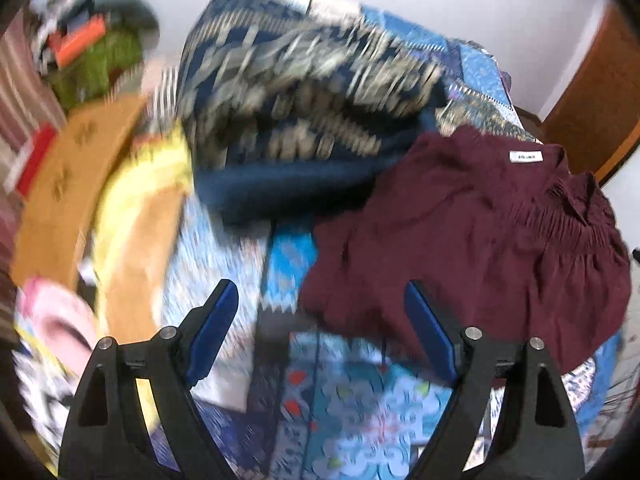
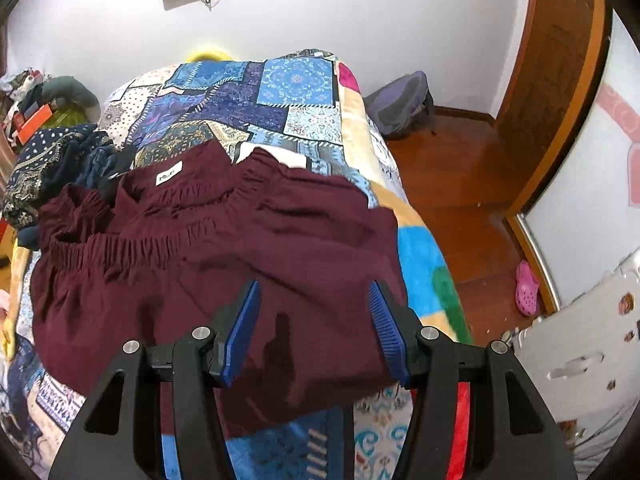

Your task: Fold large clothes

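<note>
Maroon gathered-waist cloth garment (image 2: 208, 256) lies bunched on the patchwork quilt (image 2: 280, 96) — soft, light, floppy. Pinch its elastic waistband. Left gripper (image 1: 320, 312) and right gripper (image 2: 314, 316): jaws spread, empty.

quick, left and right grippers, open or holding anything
left gripper: open, holding nothing, above the bedspread.
right gripper: open, holding nothing, over the maroon garment.
</note>
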Demonstrator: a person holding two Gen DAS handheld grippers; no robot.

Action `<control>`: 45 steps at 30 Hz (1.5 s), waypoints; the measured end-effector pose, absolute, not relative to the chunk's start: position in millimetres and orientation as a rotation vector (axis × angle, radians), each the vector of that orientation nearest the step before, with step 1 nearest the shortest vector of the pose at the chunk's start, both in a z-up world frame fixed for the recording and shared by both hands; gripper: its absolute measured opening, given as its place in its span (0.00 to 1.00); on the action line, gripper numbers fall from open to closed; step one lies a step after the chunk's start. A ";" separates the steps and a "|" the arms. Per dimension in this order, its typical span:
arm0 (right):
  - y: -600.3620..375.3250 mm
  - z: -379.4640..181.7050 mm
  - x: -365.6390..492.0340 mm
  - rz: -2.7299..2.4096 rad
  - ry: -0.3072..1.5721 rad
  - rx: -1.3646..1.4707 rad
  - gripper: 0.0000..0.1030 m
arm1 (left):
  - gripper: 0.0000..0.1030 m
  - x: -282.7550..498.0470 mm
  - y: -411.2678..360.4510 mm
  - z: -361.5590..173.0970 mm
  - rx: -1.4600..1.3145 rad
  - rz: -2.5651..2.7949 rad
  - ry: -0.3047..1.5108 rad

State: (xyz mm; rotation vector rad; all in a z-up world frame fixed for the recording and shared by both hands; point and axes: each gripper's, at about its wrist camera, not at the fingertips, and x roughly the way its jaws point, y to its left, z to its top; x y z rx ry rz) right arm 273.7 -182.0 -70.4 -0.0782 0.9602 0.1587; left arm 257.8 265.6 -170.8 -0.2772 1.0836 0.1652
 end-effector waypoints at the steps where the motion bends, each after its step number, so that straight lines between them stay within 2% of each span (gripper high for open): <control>1: -183.2 -71.8 271.5 0.161 0.970 -0.062 0.51 | 0.82 252.7 270.2 -180.0 -0.331 0.161 1.094; 9: -189.8 -86.3 260.5 0.151 1.034 0.020 0.51 | 0.82 253.8 265.4 -248.7 -0.642 0.088 1.165; 16: -206.2 -102.7 261.6 0.134 1.086 0.138 0.51 | 0.82 274.2 252.4 -276.4 -0.779 0.062 1.140; 18: -210.3 -113.0 263.9 0.127 1.114 0.188 0.53 | 0.84 279.7 251.2 -285.7 -0.830 0.064 1.136; 21: -212.9 -118.5 265.4 0.110 1.116 0.241 0.62 | 0.90 284.8 253.2 -301.3 -0.944 0.068 1.118; 26: -213.9 -124.4 270.5 0.121 1.121 0.318 0.73 | 0.90 291.6 254.3 -313.1 -1.025 0.095 1.076; 28: -213.2 -126.6 271.3 0.121 1.118 0.326 0.74 | 0.85 296.7 248.1 -309.8 -0.982 0.115 1.078; 30: -213.8 -127.0 271.3 0.122 1.112 0.335 0.74 | 0.69 299.0 241.5 -303.7 -0.938 0.125 1.075; 31: -215.8 -127.0 269.7 0.118 1.110 0.352 0.74 | 0.66 301.7 237.3 -298.7 -0.914 0.137 1.072; 33: -219.9 -127.1 266.9 0.111 1.109 0.384 0.74 | 0.53 301.2 232.5 -288.5 -0.869 0.156 1.062; 35: -227.8 -127.0 260.9 0.099 1.101 0.423 0.74 | 0.46 297.4 227.2 -276.7 -0.814 0.169 1.044; 39: -239.7 -125.7 254.8 0.074 1.079 0.459 0.71 | 0.39 289.9 211.3 -251.4 -0.687 0.193 1.005; 45: -252.9 -131.1 266.1 0.043 1.042 0.516 0.72 | 0.36 286.6 192.7 -217.0 -0.548 0.199 0.943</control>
